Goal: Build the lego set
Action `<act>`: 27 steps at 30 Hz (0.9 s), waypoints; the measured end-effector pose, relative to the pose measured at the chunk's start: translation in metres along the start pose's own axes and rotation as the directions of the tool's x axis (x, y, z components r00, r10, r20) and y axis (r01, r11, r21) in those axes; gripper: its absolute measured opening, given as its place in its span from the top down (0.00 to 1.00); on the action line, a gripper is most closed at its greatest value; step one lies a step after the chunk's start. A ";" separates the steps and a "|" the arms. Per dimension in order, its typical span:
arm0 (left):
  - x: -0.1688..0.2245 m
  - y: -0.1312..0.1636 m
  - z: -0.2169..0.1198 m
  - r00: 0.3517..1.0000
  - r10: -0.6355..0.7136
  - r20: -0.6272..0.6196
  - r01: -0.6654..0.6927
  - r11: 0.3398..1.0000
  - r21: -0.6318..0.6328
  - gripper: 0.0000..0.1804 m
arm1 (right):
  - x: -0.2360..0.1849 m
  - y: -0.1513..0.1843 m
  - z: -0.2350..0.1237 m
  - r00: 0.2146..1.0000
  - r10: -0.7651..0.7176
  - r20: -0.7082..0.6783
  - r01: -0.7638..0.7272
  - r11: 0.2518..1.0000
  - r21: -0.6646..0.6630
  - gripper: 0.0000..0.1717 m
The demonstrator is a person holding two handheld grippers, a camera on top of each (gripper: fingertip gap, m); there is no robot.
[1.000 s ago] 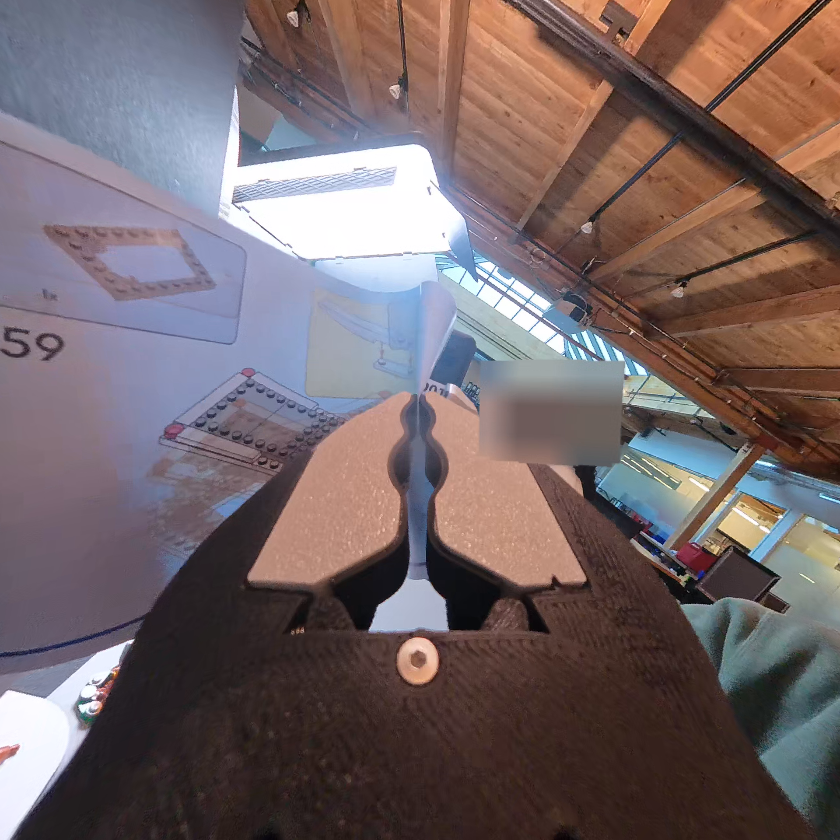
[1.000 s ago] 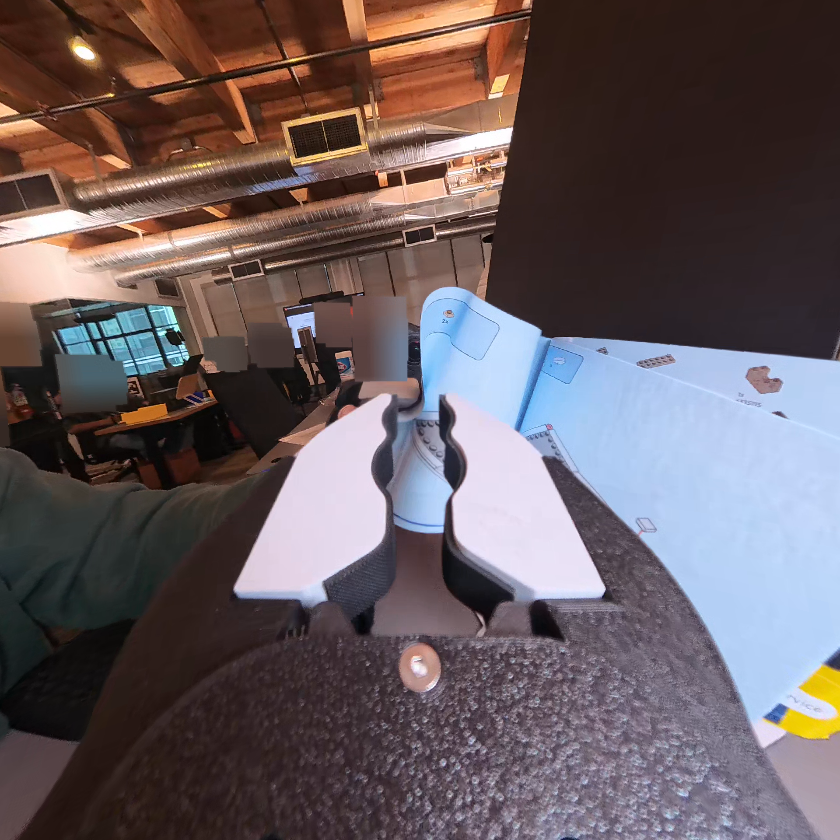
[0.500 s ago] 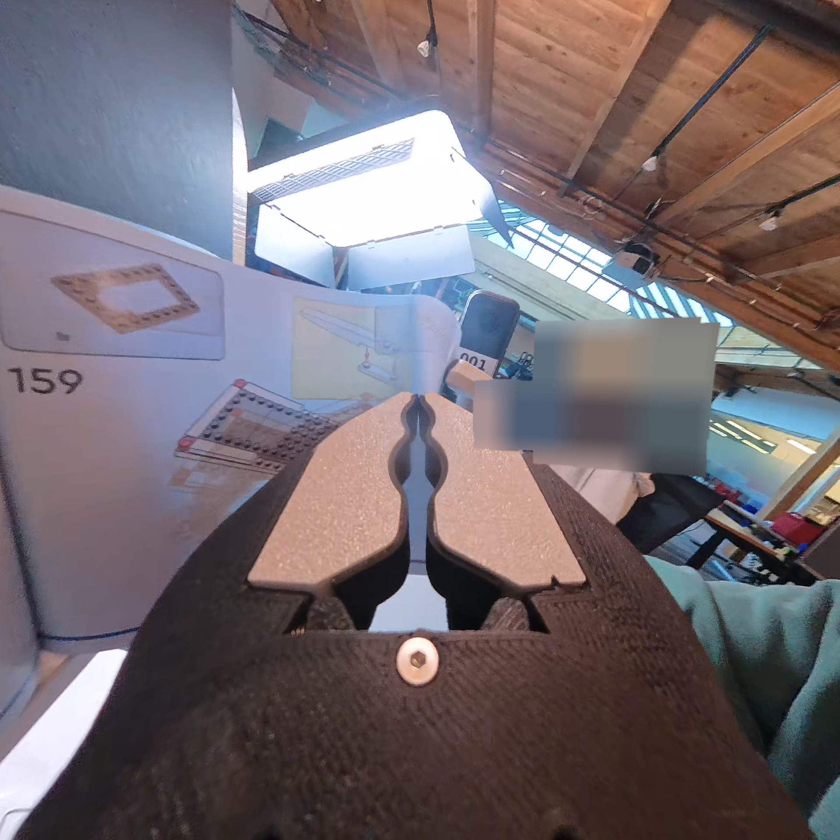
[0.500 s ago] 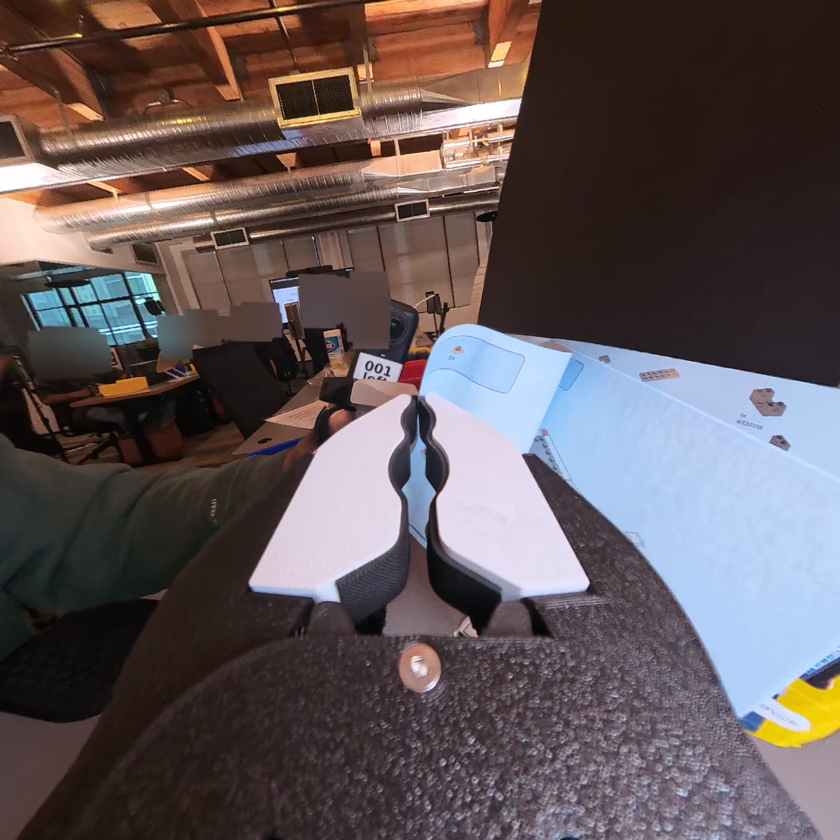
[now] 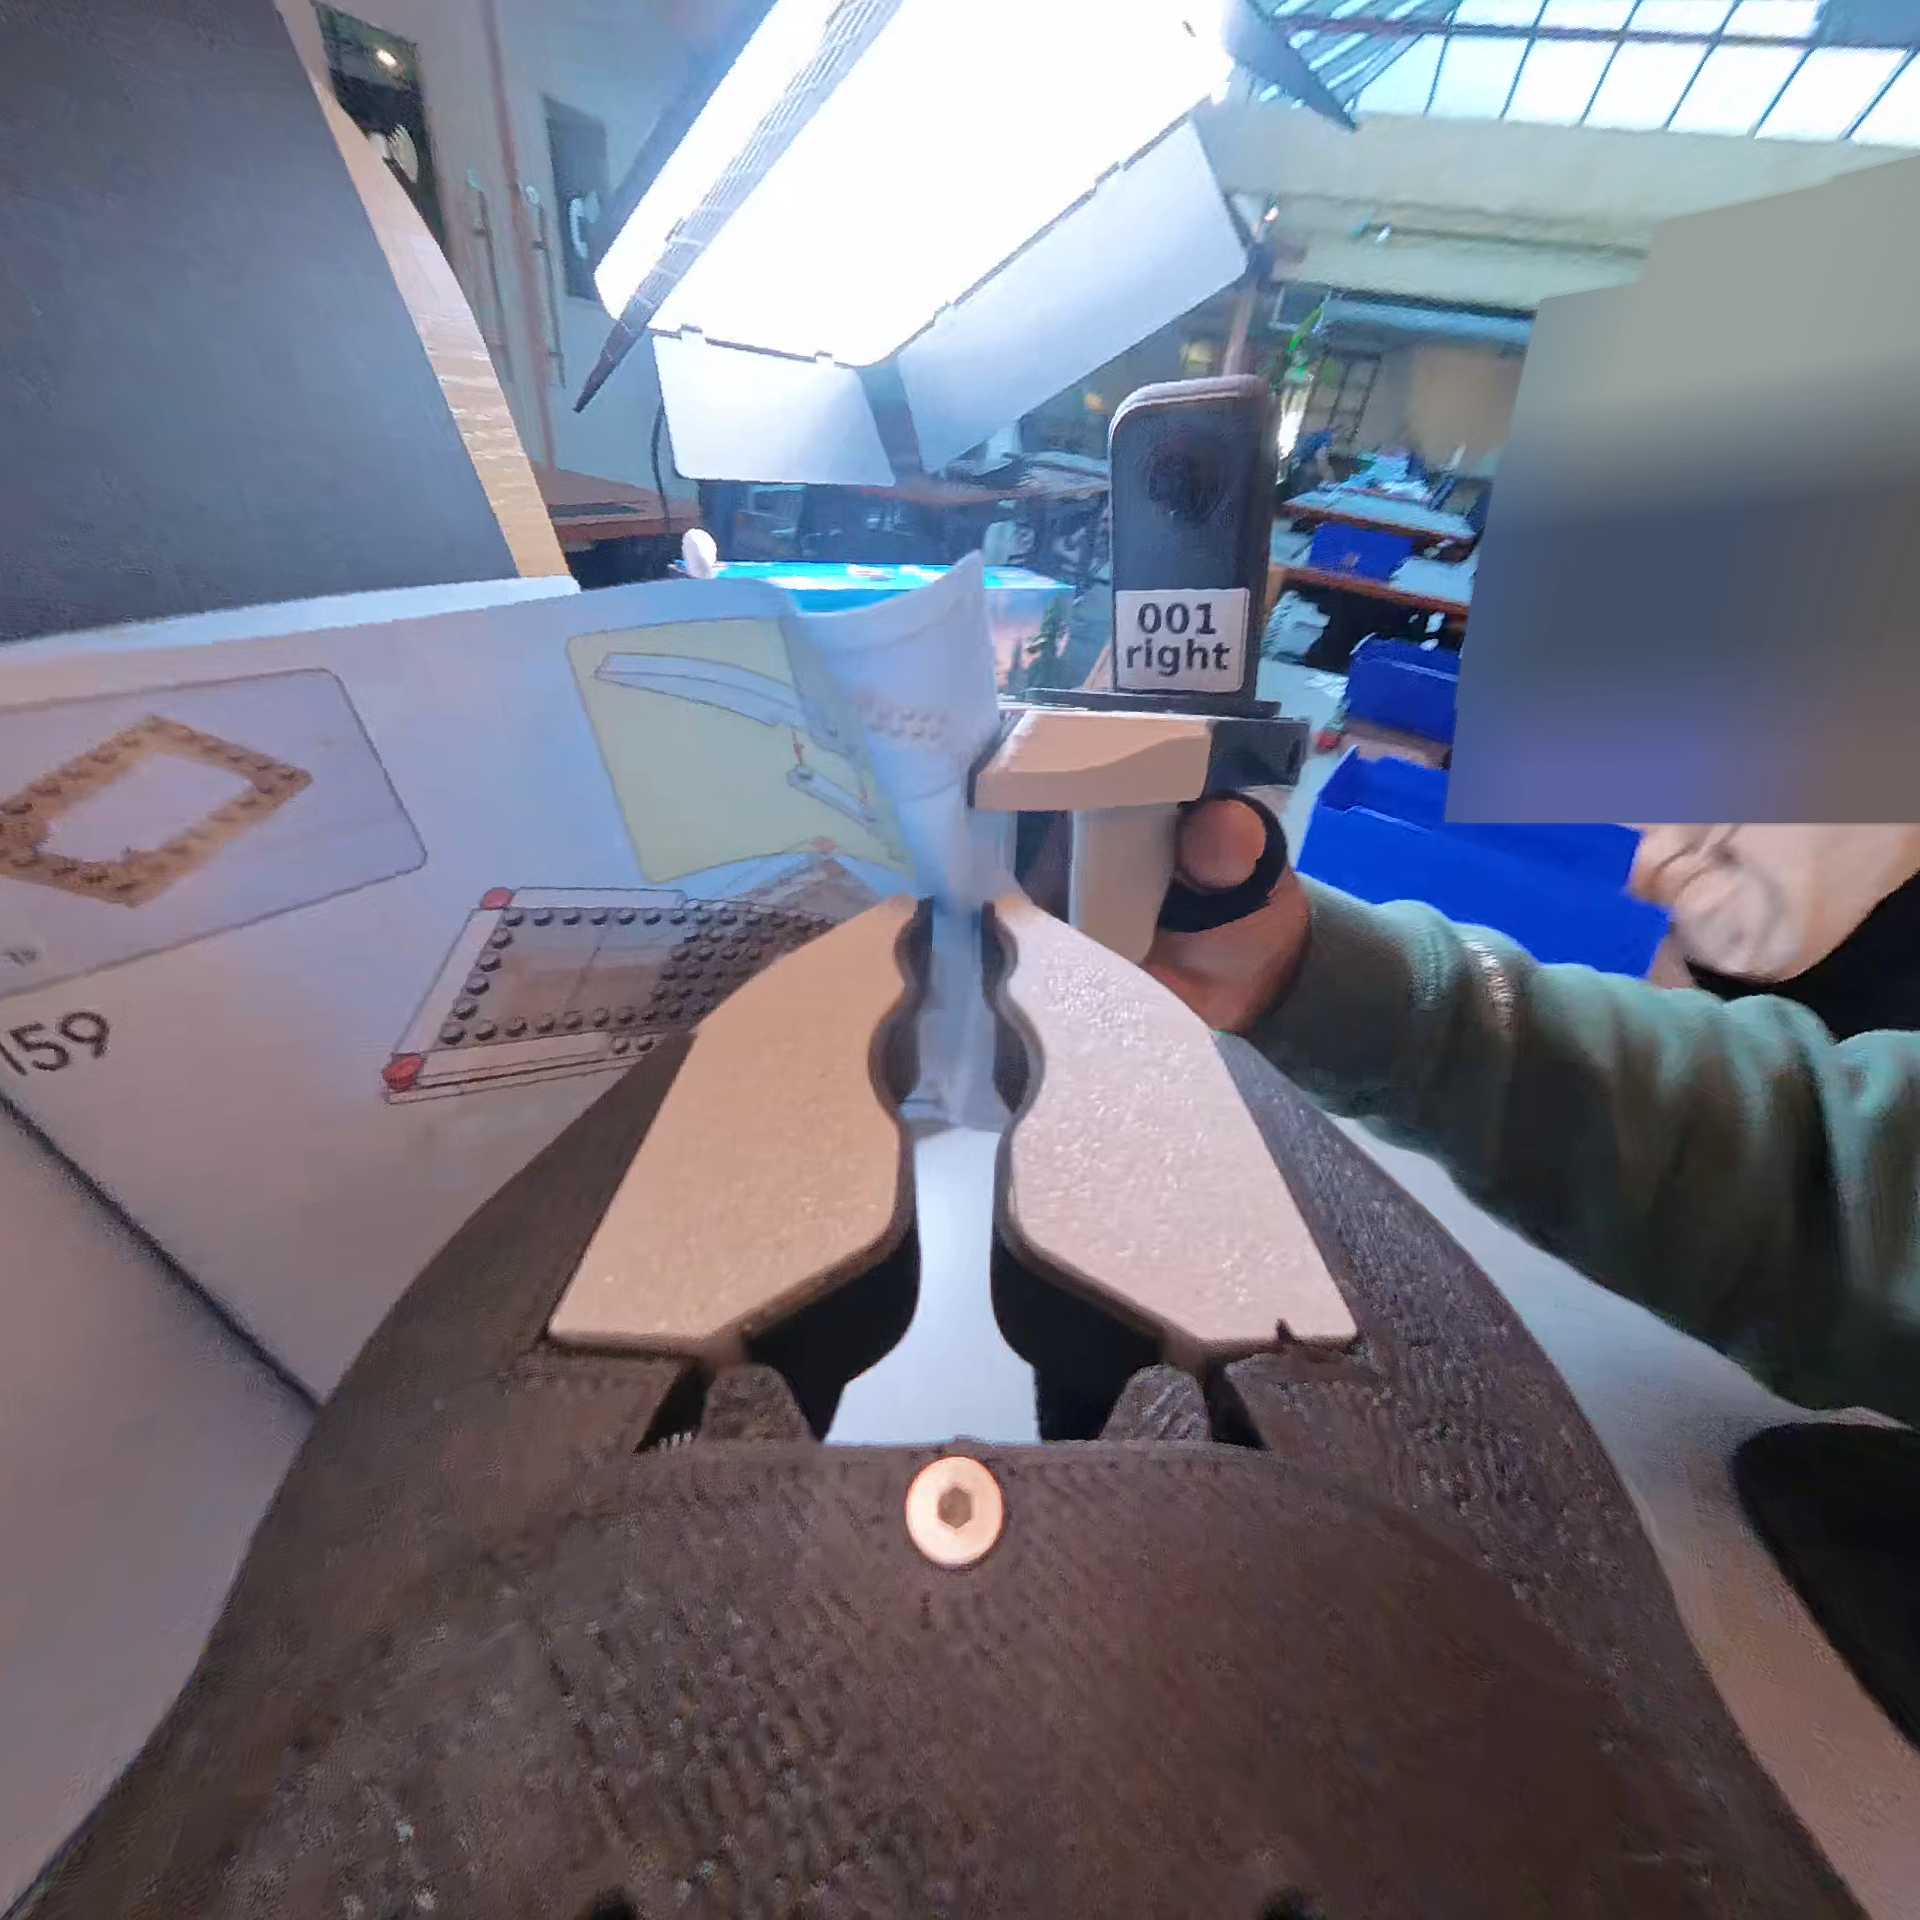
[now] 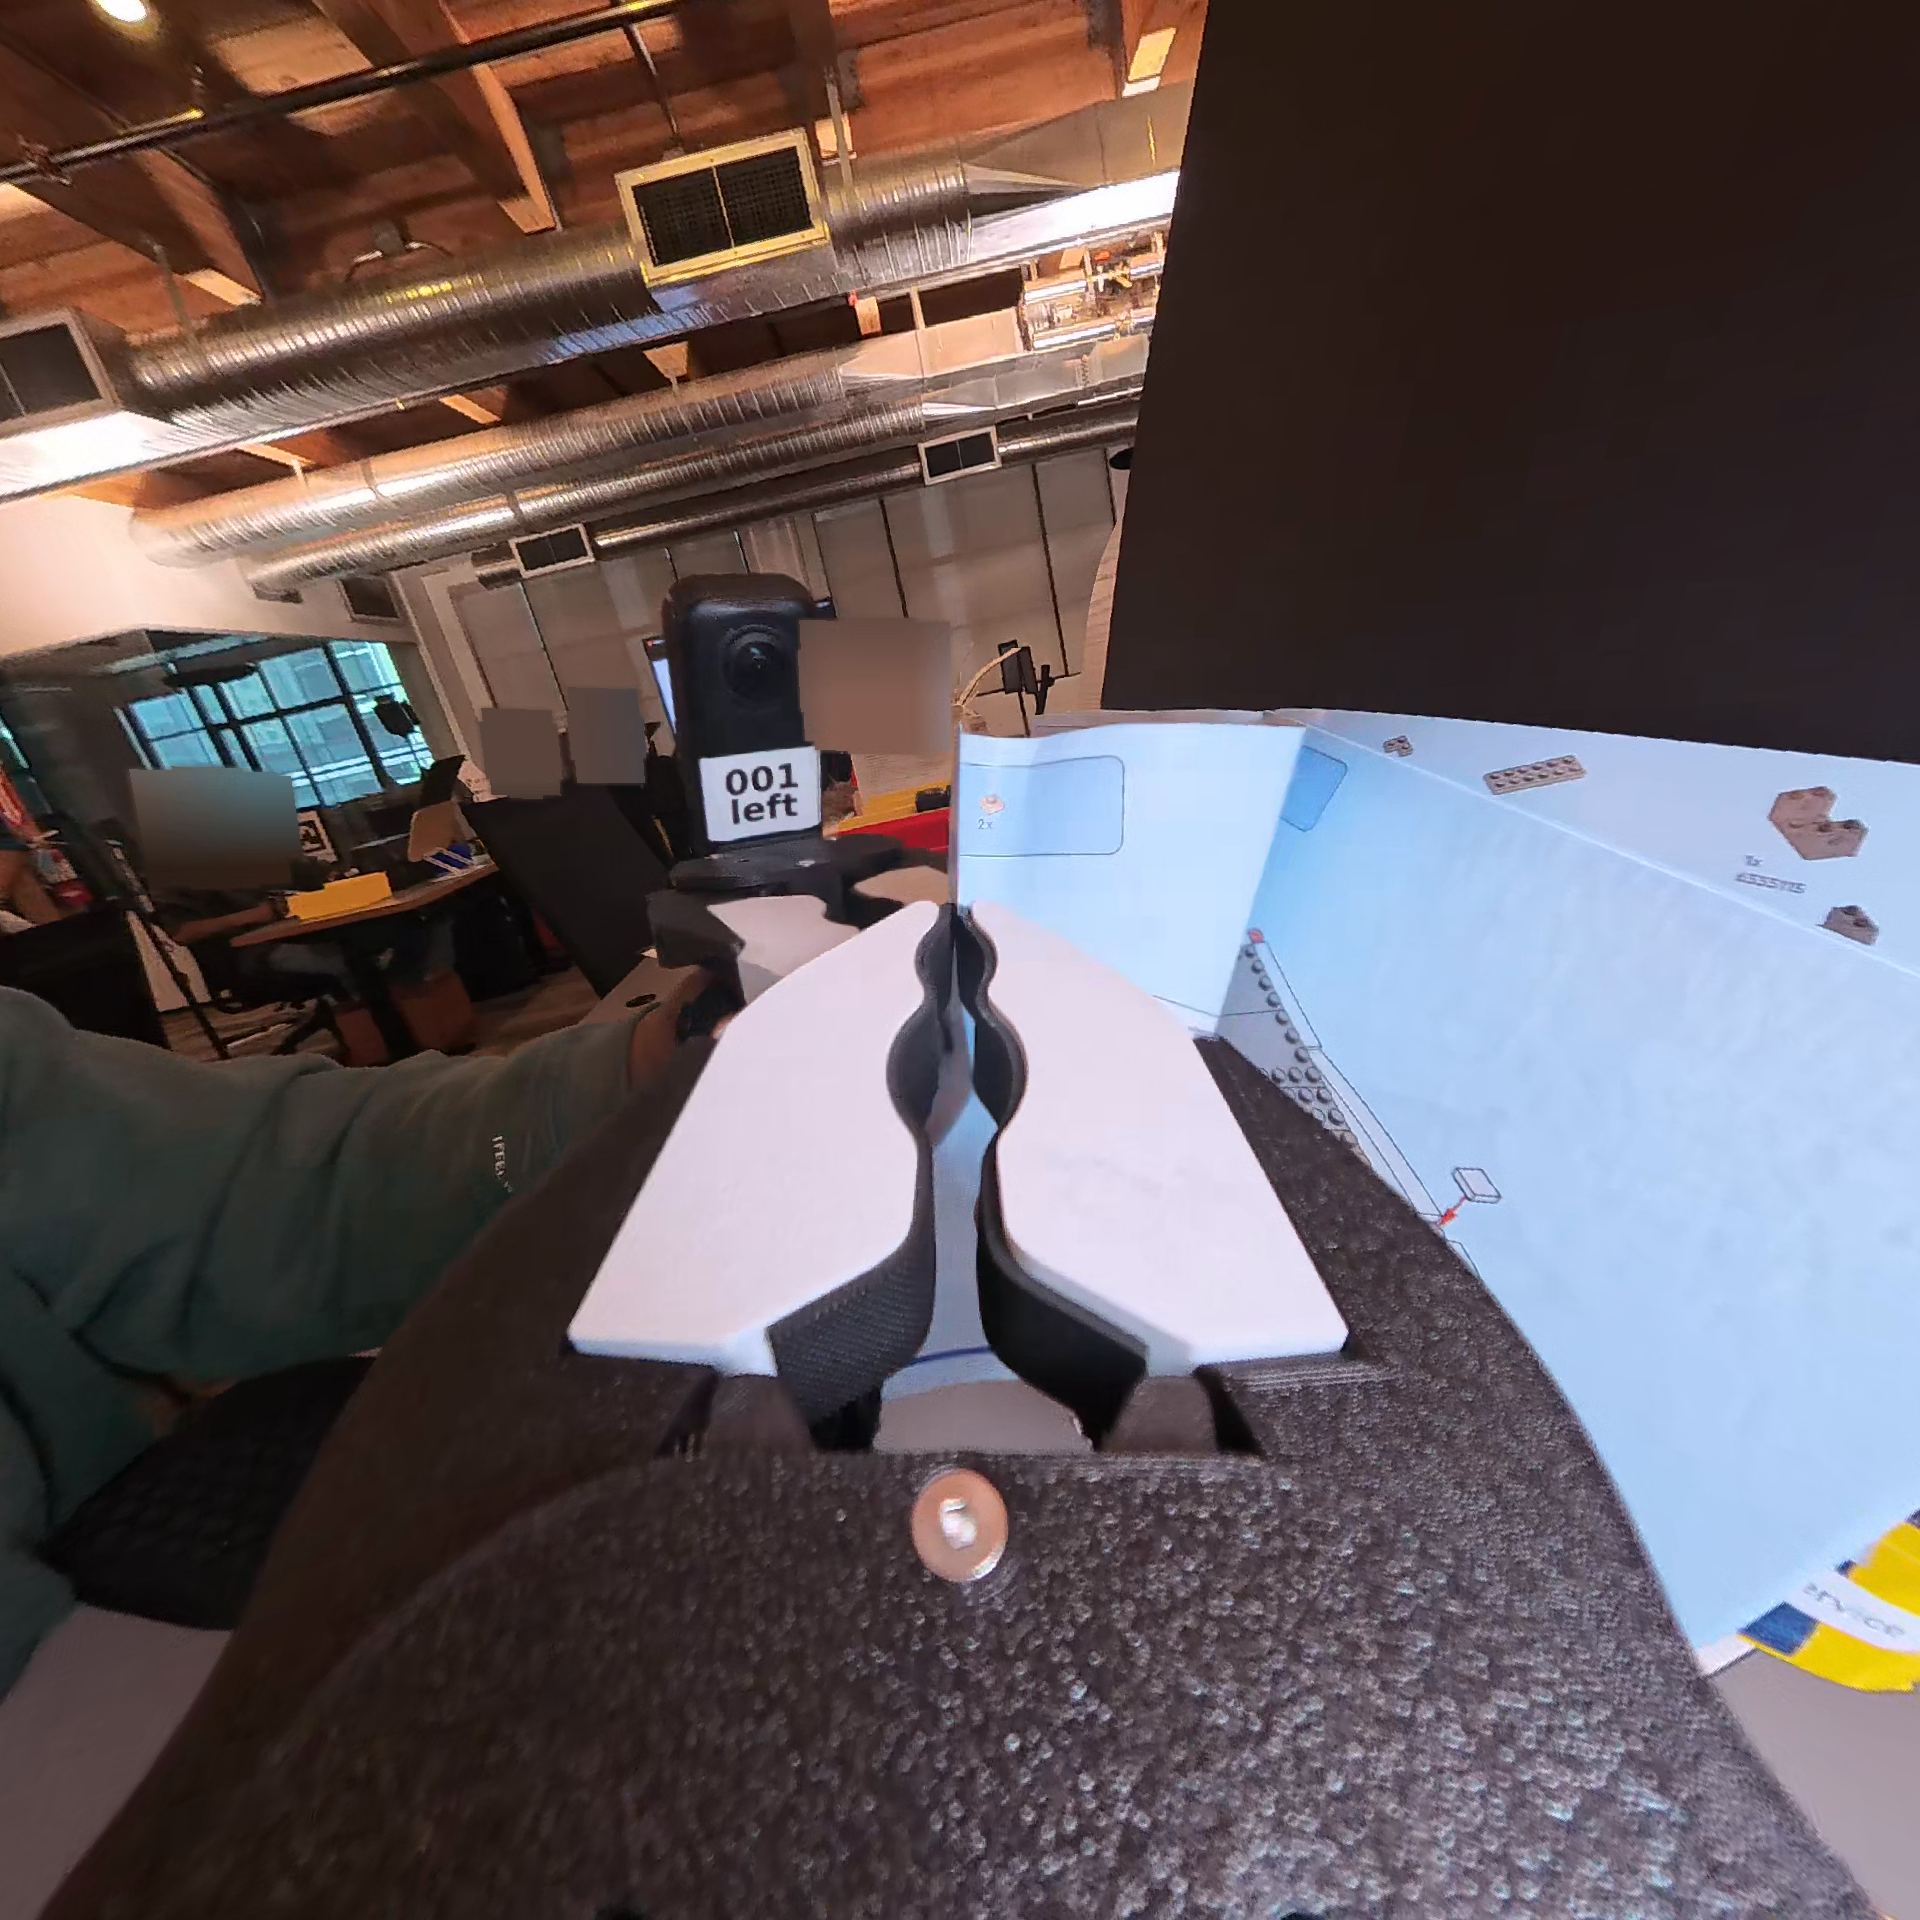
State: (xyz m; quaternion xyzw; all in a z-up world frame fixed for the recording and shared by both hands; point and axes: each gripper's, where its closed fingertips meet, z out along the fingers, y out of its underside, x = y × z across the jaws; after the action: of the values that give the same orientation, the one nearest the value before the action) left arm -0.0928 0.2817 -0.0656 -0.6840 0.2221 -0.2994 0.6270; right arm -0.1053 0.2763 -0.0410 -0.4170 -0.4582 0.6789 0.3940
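Booklet page (image 6: 1101, 831), pale blue, belonging to an open building-brick instruction booklet (image 5: 312, 831), stands on edge between the two units. Page is pinched by the right hand-held gripper (image 6: 958, 920): jaws closed, black pads pressed flat on the sheet edge, no daylight between them at the tips. Left hand-held gripper (image 5: 954, 914) has jaws narrowly parted; the same sheet, crumpled and blurred, runs up through the slot, and pad contact cannot be confirmed, so treat as not clamped.

Relation: sheet rises straight ahead of both sets of fingertips, long axis approx. vertical, free top edge curling over above the right unit's fingers (image 5: 1091, 764). The two units face each other across the sheet, right one just beyond the left one's tips, so right is the holding side and left the nearer loose side. Rest of the booklet spreads to the left in the left wrist view, to the right in the right wrist view, pages angled up.

Surface: white counter (image 5: 1558, 1278) under the booklet; a yellow-and-blue printed item (image 6: 1860, 1631) peeks out at the booklet's lower corner. Dark panel (image 6: 1558, 364) stands behind. Room: open workshop w/ timber ceiling, metal ducts (image 6: 520, 343), a bright light panel (image 5: 914, 156), blue bins (image 5: 1475, 862), desks further back
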 end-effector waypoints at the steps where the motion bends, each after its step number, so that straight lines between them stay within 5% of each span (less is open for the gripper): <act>1: -0.001 0.000 -0.001 1.000 0.013 0.014 -0.013 1.000 -0.004 0.97 | 0.001 0.000 -0.001 1.000 0.000 -0.004 0.000 1.000 -0.002 1.00; 27: -0.004 -0.003 -0.014 0.946 -0.279 -0.166 0.291 0.955 0.054 1.00 | -0.008 -0.004 -0.009 0.998 -0.026 0.064 0.025 0.999 0.023 1.00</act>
State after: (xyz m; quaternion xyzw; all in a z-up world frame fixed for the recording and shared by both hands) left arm -0.1056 0.2745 -0.0631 -0.6584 0.1576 -0.4480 0.5839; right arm -0.0940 0.2724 -0.0380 -0.3845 -0.4683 0.6921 0.3922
